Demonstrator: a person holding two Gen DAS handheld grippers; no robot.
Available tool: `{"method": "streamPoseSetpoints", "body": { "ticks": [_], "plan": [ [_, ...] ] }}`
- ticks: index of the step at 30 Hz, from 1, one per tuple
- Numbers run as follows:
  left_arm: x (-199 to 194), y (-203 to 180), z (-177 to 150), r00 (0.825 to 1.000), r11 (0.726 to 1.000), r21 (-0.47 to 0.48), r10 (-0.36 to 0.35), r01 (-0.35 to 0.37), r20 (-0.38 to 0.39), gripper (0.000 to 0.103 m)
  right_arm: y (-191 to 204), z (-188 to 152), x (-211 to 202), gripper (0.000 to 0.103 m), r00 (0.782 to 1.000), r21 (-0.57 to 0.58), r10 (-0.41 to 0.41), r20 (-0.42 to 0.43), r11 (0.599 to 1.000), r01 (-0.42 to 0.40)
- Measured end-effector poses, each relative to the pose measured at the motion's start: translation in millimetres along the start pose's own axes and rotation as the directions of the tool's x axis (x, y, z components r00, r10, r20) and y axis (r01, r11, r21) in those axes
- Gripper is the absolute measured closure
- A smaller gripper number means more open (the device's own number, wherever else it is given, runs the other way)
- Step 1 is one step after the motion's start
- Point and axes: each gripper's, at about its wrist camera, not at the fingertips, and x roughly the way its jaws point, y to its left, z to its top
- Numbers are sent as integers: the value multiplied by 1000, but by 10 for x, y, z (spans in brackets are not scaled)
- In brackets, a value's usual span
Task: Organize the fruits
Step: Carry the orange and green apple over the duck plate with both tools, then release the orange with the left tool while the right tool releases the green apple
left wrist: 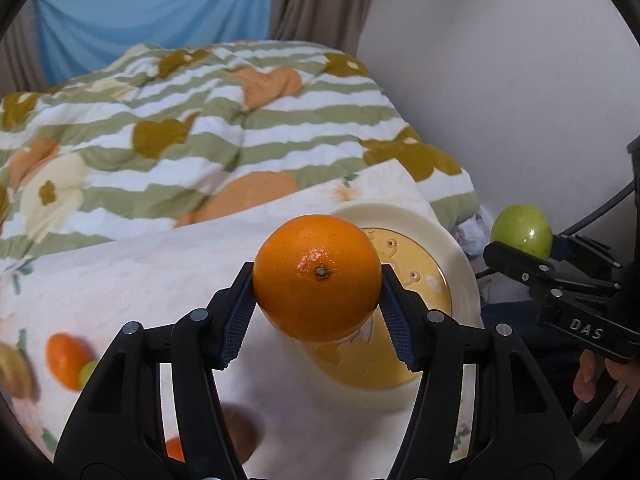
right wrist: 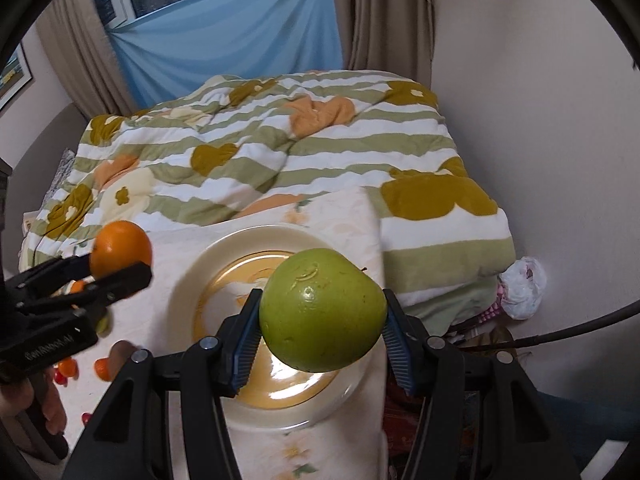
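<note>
My left gripper [left wrist: 318, 292] is shut on a large orange [left wrist: 317, 276], stem facing the camera, held in the air over the near left part of a cream plate [left wrist: 460, 264] with a yellow centre. My right gripper [right wrist: 322, 316] is shut on a green apple [right wrist: 322, 310] above the same plate [right wrist: 188, 280]. In the right wrist view the left gripper [right wrist: 116, 268] with the orange [right wrist: 120, 248] is at the left. In the left wrist view the right gripper [left wrist: 520, 256] and the apple [left wrist: 521, 229] show at the right edge.
The plate rests on a white flowered cloth [left wrist: 140, 280] on a bed with a striped green quilt [right wrist: 280, 152]. Small oranges [left wrist: 64, 360], a brown fruit [left wrist: 14, 372] and red bits [right wrist: 66, 368] lie on the cloth at the left. A wall stands right; bags [right wrist: 522, 288] lie beside the bed.
</note>
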Motion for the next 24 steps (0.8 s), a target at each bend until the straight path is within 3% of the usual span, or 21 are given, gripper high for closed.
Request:
{"method": "streamPoseSetpoints", "body": {
  "ticks": [9, 19, 21, 22, 24],
  "plan": [
    [647, -233, 106, 997, 995, 103, 8, 1, -79, 37, -231, 120, 273, 51, 1000, 49, 9, -21, 999, -8],
    [853, -392, 129, 996, 983, 182, 11, 6, -93, 35, -363, 167, 276, 51, 1000, 89, -12, -9, 996, 12],
    [820, -418, 140, 997, 982, 191, 15, -1, -72, 19, -394, 165, 259, 51, 1000, 97, -20, -9, 995, 20],
    [777, -429, 149, 998, 981, 193, 22, -11, -53, 5, -405, 165, 248, 51, 1000, 100, -24, -8, 995, 25],
    [681, -440, 164, 1000, 980, 196, 24, -19, -20, 0, -436, 167, 216, 51, 999, 105, -33, -6, 994, 33]
  ]
}}
